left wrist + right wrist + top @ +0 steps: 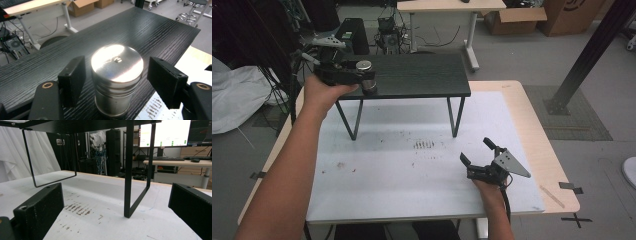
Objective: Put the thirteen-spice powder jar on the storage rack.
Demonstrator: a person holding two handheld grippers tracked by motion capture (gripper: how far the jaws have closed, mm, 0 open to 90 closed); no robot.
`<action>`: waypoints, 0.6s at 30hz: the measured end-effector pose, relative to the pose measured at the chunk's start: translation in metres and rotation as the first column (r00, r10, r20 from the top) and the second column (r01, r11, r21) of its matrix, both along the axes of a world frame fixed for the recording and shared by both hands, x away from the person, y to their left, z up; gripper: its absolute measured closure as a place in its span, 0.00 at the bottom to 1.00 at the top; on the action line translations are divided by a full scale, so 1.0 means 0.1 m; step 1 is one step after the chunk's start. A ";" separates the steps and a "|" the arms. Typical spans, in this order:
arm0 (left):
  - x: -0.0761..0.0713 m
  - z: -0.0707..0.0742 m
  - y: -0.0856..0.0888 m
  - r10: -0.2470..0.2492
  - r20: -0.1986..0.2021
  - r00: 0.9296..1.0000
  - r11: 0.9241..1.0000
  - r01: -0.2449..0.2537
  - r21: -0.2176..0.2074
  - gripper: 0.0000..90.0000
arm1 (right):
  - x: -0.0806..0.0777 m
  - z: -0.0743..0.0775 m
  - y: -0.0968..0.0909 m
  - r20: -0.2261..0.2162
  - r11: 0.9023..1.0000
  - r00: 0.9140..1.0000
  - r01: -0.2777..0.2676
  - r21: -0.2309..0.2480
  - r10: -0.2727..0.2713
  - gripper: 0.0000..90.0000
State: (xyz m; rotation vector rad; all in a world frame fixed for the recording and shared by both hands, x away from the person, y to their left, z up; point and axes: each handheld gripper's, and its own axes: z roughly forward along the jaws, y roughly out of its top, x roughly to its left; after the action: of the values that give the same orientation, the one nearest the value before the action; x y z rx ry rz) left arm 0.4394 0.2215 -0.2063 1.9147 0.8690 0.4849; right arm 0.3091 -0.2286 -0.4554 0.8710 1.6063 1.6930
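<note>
Steel canister (pixel 117 82): round, brushed, upright on grained black shelf (pixel 140 30).

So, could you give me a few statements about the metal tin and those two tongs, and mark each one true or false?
1. The metal tin stands upright on the black shelf. True.
2. The left tongs squeeze the tin tightly. False: there are gaps between the pads and the tin on both sides.
3. The right tongs hold a second tin. False: they are open and empty, low over the white mat.
4. The tin sits near the shelf's edge. True.
5. The black shelf lies flat on the mat. False: it stands on thin metal legs.
</note>
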 end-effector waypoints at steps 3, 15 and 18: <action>-0.02 0.02 0.02 0.006 0.004 1.000 1.000 -0.006 -0.014 0.31 | 0.00 0.00 0.00 0.003 1.000 1.000 0.000 0.001 0.000 0.00; -0.18 0.12 0.10 0.010 0.038 0.999 0.998 -0.007 -0.067 0.26 | 0.00 0.00 -0.01 0.005 1.000 1.000 0.001 0.016 -0.001 0.00; -0.23 0.15 0.12 0.010 0.049 0.999 0.997 -0.006 -0.077 0.24 | 0.00 0.00 -0.01 0.005 1.000 1.000 0.000 0.014 0.000 0.00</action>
State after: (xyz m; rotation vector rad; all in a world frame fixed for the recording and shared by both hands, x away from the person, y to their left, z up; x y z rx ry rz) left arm 0.4168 0.2332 -0.1909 1.8224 0.8514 0.4943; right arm 0.3087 -0.2297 -0.4556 0.8730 1.5925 1.7070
